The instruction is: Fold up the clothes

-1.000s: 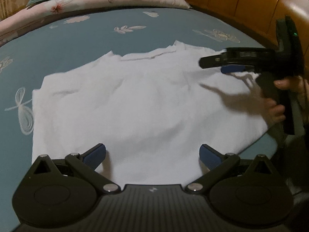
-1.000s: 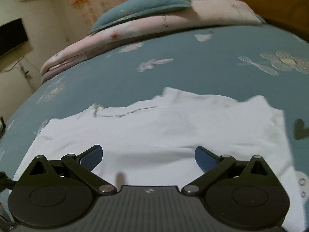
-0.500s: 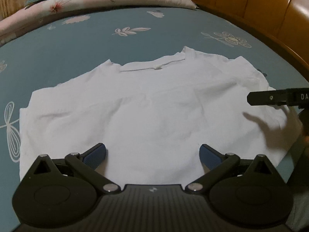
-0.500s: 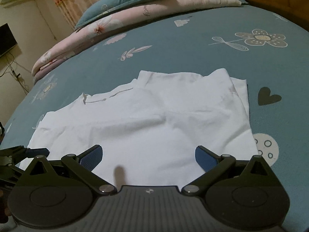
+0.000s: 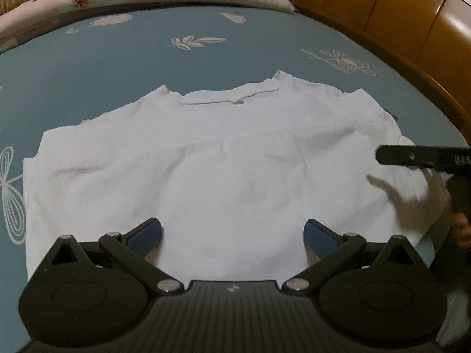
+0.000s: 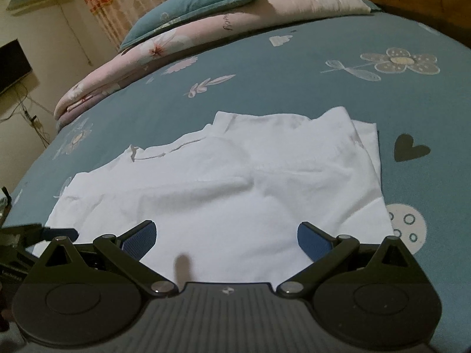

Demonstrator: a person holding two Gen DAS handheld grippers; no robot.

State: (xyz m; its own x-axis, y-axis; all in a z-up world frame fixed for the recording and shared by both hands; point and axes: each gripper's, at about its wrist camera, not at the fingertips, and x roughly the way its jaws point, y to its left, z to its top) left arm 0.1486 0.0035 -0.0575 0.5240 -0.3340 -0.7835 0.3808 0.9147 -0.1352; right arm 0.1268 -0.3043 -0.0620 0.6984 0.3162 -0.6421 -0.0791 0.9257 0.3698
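A white T-shirt (image 5: 212,164) lies flat on the blue bedsheet (image 5: 88,67), collar away from me, both sleeves folded in over the body. It also shows in the right wrist view (image 6: 223,185). My left gripper (image 5: 232,236) is open and empty, hovering over the shirt's near hem. My right gripper (image 6: 226,238) is open and empty over the hem too. The right gripper shows side-on at the right edge of the left wrist view (image 5: 421,158), above the shirt's right side. The left gripper's tip shows at the left edge of the right wrist view (image 6: 59,231).
The bed carries a pink floral quilt (image 6: 206,38) and a teal pillow (image 6: 191,3) at the far side. A wooden headboard (image 5: 397,20) curves along the right. A wall with a dark screen (image 6: 11,67) and cables lies beyond the bed's left.
My right gripper has pulled back from over the shirt's right shoulder to the right edge. The right sleeve now lies folded in. Both cameras have drawn nearer the hem.
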